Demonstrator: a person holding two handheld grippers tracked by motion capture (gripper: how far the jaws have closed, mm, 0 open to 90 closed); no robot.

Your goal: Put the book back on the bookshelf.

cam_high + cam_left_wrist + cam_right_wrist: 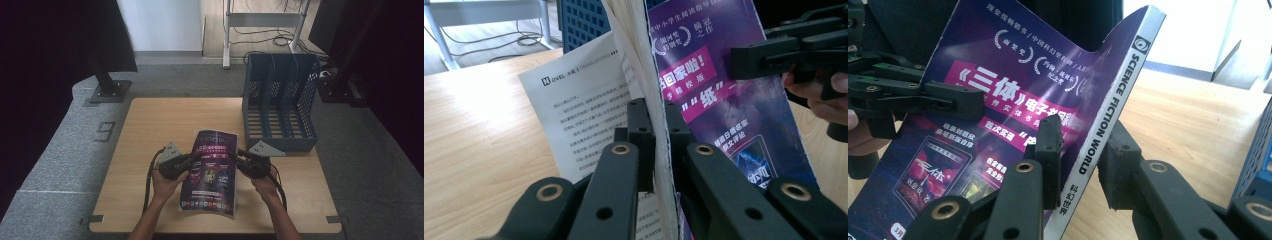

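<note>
high view: thin purple-covered paperback magazine (pixel 210 172) was held up off the light wooden table (pixel 150 130), between the two hands, cover facing the camera, lower end near the table's near edge.
high view, left gripper (pixel 186 161): clamped on the magazine's left long edge, the open-page side.
high view, right gripper (pixel 239 161): sat at the right long edge, the spine side.
high view, target: blue plastic slotted file rack (pixel 280 102) stood at the table's far right corner, all compartments looked empty, magazine well apart from it.
left gripper view: left gripper (pixel 655 125) jaws were narrow, pinched tight on the stack of white pages, just beside the cover; one printed page fanned loose to the left.
left gripper view, other tool: right gripper (pixel 736 62) reached onto the cover from the right.
right gripper view: right gripper (pixel 1083 155) jaws straddled the silver spine. The left pad lay against the cover; the right pad stood just off the spine with a gap showing. Not a full grip, I judged.
right gripper view, other tool: left gripper (pixel 973 102) lay on the cover's far edge.
done: magazine picked up and lifted, left side secured.
left: right-side grip to firm up, then, judging by the layout, carry to the rack, stand it upright, slide into a slot, release.
progress: early to middle, my estimate.
</note>
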